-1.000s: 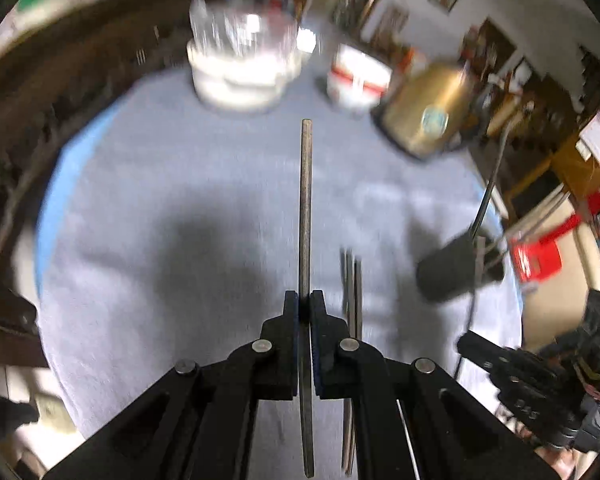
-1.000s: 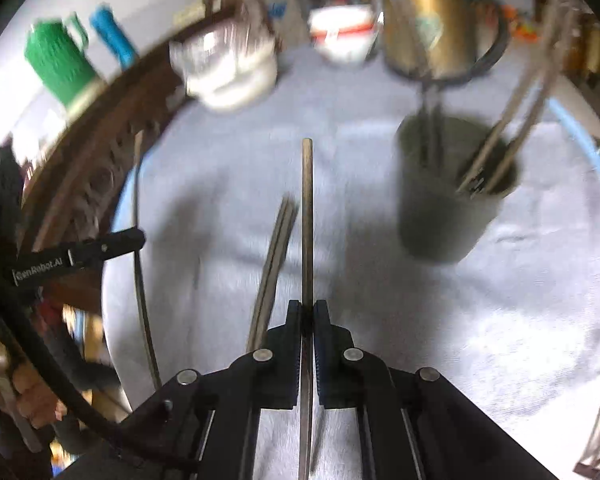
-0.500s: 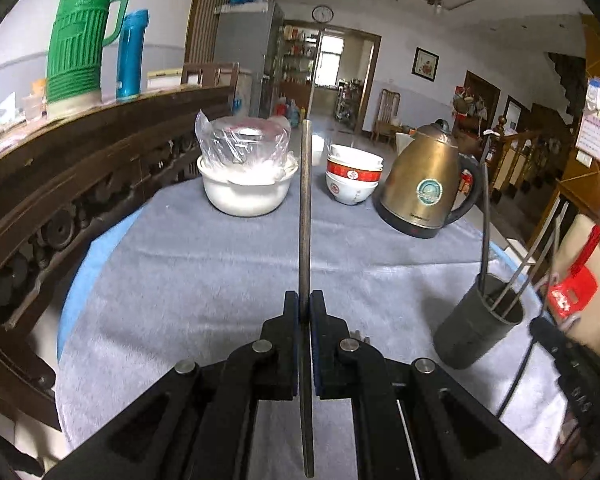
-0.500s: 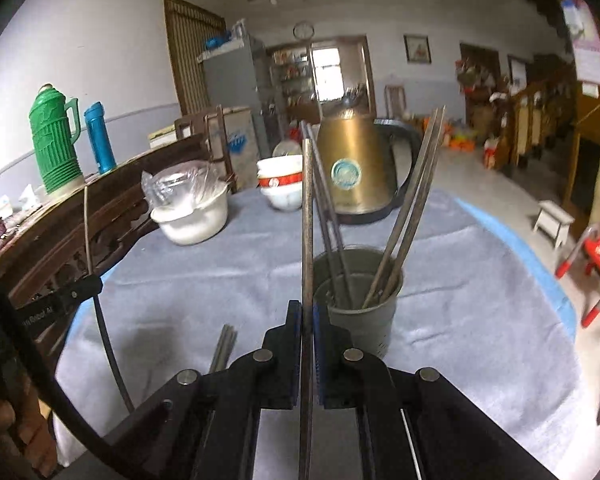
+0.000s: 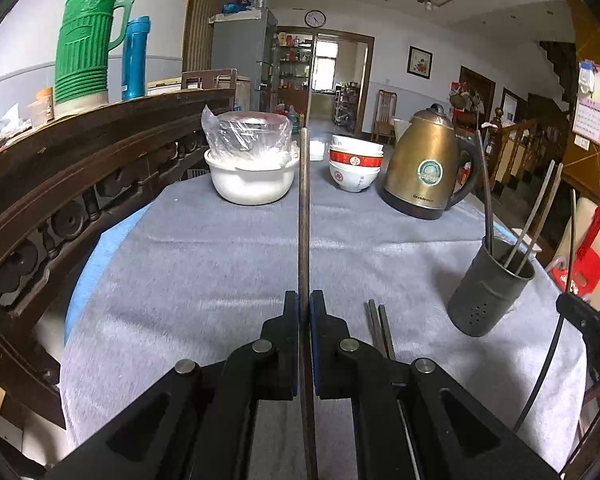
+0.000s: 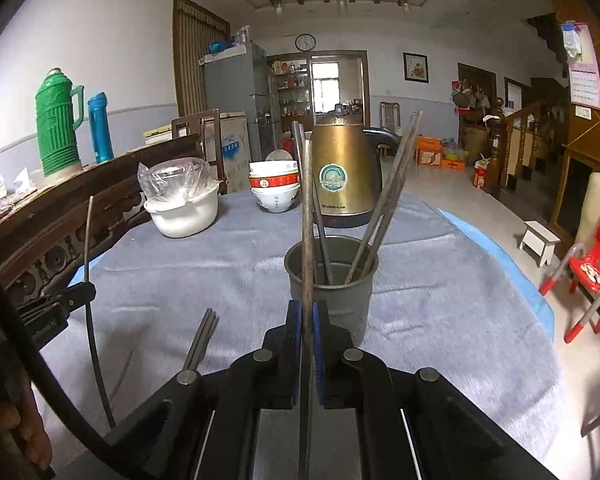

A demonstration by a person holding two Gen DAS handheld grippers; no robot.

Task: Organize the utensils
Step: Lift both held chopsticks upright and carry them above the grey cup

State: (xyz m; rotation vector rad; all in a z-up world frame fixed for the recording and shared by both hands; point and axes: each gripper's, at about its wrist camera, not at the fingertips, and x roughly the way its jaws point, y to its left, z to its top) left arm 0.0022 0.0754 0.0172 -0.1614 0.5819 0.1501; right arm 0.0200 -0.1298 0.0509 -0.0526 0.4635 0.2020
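1. Left wrist view: the left gripper (image 5: pixel 304 308) is squeezed tight on one chopstick (image 5: pixel 303 216). The stick is thin and straight and points up to 12 o'clock. It is held near its middle, with some of it sticking out below the grip.
2. Right wrist view: the right gripper (image 6: pixel 307 316) is squeezed tight on another chopstick (image 6: pixel 307 208), held the same way and also pointing to 12 o'clock.
3. The sticks look like metal. I think they are light, hard and a bit slippery, so they could spin or slide in a weak grip. Holding near the middle keeps them steady.
4. Just past the right gripper, at 12 o'clock, stands the gray cup (image 6: pixel 332 280). A few sticks already lean inside it. In the left wrist view the same cup (image 5: pixel 490 284) sits at 3 o'clock.
5. Two loose chopsticks (image 5: pixel 378 326) lie flat on the counter (image 5: pixel 204 272), just beside the left gripper at 1 o'clock. In the right wrist view, those loose chopsticks (image 6: pixel 201 338) lie at 10 o'clock.
6. The cup looks light and tall, so I think a bump from a stick could tip it. The tip should go in from above.
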